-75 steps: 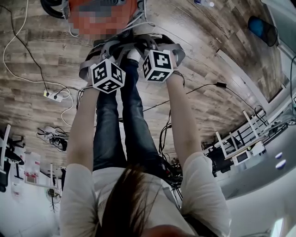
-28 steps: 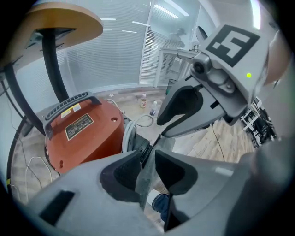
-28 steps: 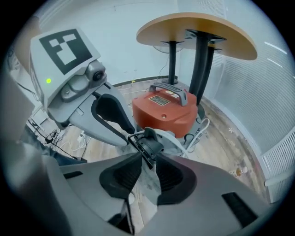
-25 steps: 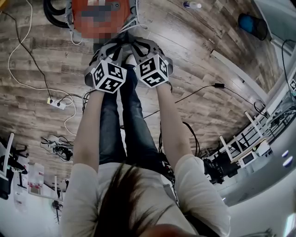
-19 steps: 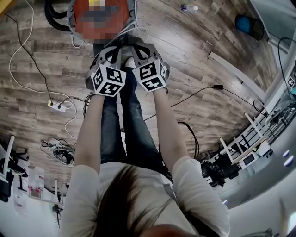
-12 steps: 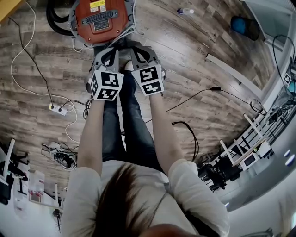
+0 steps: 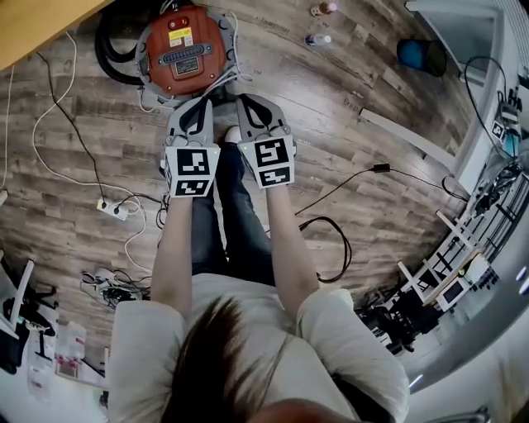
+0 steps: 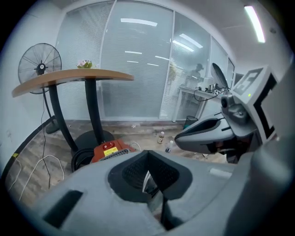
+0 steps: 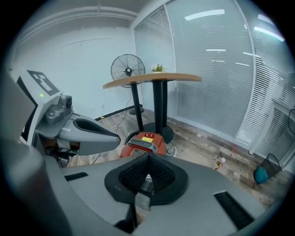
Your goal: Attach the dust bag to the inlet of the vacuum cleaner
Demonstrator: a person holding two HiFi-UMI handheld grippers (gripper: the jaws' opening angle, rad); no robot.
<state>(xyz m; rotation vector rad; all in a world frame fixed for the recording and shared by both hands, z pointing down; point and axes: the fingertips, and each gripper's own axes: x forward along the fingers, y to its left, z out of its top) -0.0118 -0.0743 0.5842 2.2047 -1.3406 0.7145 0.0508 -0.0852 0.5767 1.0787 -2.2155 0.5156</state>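
The orange round vacuum cleaner (image 7: 182,51) stands on the wood floor at the top of the head view, with its grille and red switches facing up. It also shows just beyond the jaw tips in the left gripper view (image 8: 108,150) and the right gripper view (image 9: 145,142). My left gripper (image 7: 202,102) and right gripper (image 7: 246,101) hang side by side in the air, short of the vacuum and above the person's legs. On both, the jaws are shut with nothing between them (image 8: 148,154) (image 9: 147,157). No dust bag shows in any view.
A black hose (image 7: 111,49) coils at the vacuum's left, with white cables around it. A round wooden table (image 8: 73,76) on a black pedestal stands behind, and a fan (image 8: 40,67) beyond. Two small bottles (image 7: 318,25), a power strip (image 7: 111,206), a black cable (image 7: 364,173) and a blue bin (image 7: 421,56) lie about.
Both grippers have come up toward the head camera, and their marker cubes have rolled to face it squarely. The vacuum cleaner has come fully into the head view.
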